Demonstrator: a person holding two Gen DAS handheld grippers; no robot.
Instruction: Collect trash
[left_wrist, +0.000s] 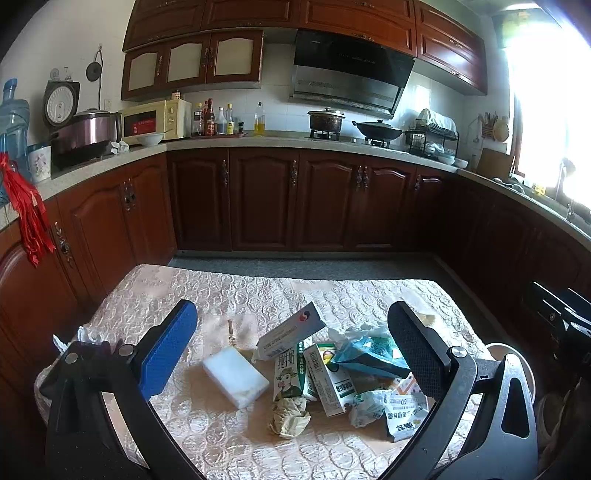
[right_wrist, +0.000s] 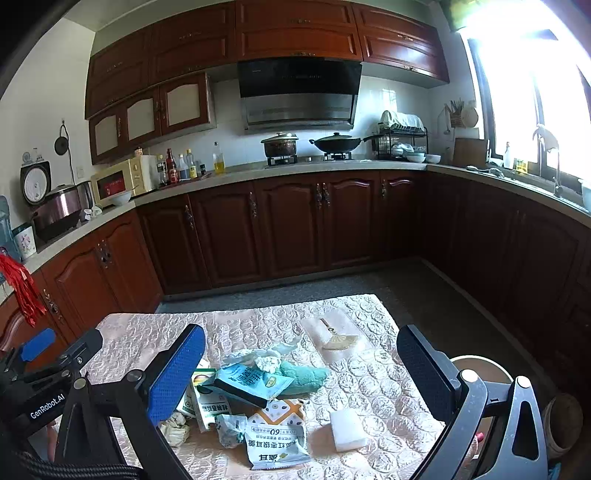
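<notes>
The trash sits in one loose heap on the desk (left_wrist: 207, 291), which is covered with a quilted, pale patterned cloth, and the heap lies in the middle of the near half, within reach of both tools. At its core, a milk carton (left_wrist: 290, 371) and a green-and-white box (left_wrist: 330, 380) lie side by side, with a long grey-and-white box (left_wrist: 291, 330) propped tilted on top of them. A teal packet (right_wrist: 251, 380) rests across the cartons, crumpled tissue (right_wrist: 267, 362) above it and a printed snack bag (right_wrist: 277, 439) at the near edge. A wadded yellowish cloth (left_wrist: 290, 417) touches the carton's near end. A white sponge block (left_wrist: 236, 376) lies apart from the heap, on its own.

Both tools hang above the pile, holding nothing. The left gripper (left_wrist: 295, 343) has its jaws wide, framing most of the heap; the right gripper (right_wrist: 301, 365) is likewise spread wide over the teal packet and snack bag. That spread suits a first pick from above, probably of a top item such as the tilted box.

A round bin (right_wrist: 480, 363) stands just beside the desk's right edge, likely there to receive the trash. Kitchen cabinets (left_wrist: 266, 199) run behind, well apart.
</notes>
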